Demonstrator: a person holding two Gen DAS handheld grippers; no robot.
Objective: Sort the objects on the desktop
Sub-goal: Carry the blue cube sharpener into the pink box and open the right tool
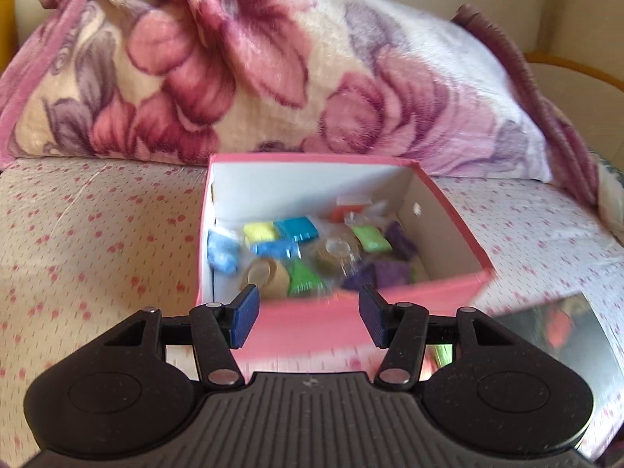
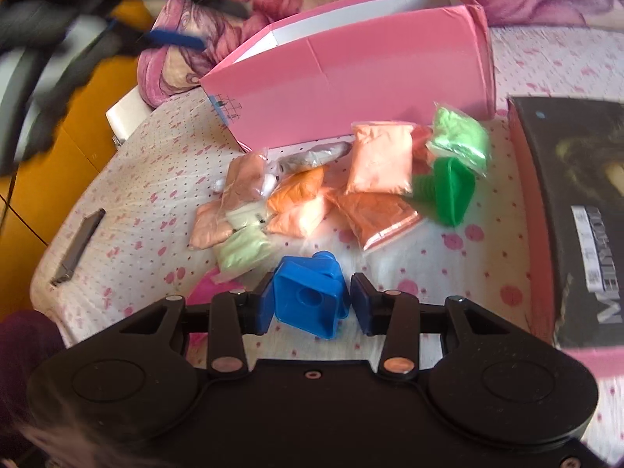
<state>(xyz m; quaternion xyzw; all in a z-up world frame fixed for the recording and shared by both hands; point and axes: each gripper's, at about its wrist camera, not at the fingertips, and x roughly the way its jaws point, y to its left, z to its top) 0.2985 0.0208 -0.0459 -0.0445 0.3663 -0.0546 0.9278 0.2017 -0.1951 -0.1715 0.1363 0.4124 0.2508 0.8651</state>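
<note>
A pink box [image 1: 343,319] stands open on the dotted bedsheet; inside lie several coloured clay packets [image 1: 296,230] and small moulds. My left gripper [image 1: 308,314] hovers open and empty just before the box's near wall. In the right wrist view the same pink box [image 2: 370,78] stands behind a pile of orange and pale green clay packets [image 2: 374,160] and a green plastic mould [image 2: 448,191]. My right gripper [image 2: 312,304] holds a blue plastic mould [image 2: 308,300] between its fingers, just above the sheet in front of the pile.
A floral blanket [image 1: 253,58] is heaped behind the box. A dark book-like box [image 2: 585,210] lies to the right of the pile. A flat grey strip [image 2: 78,249] lies near the bed's left edge. The blurred left gripper [image 2: 78,19] shows at upper left.
</note>
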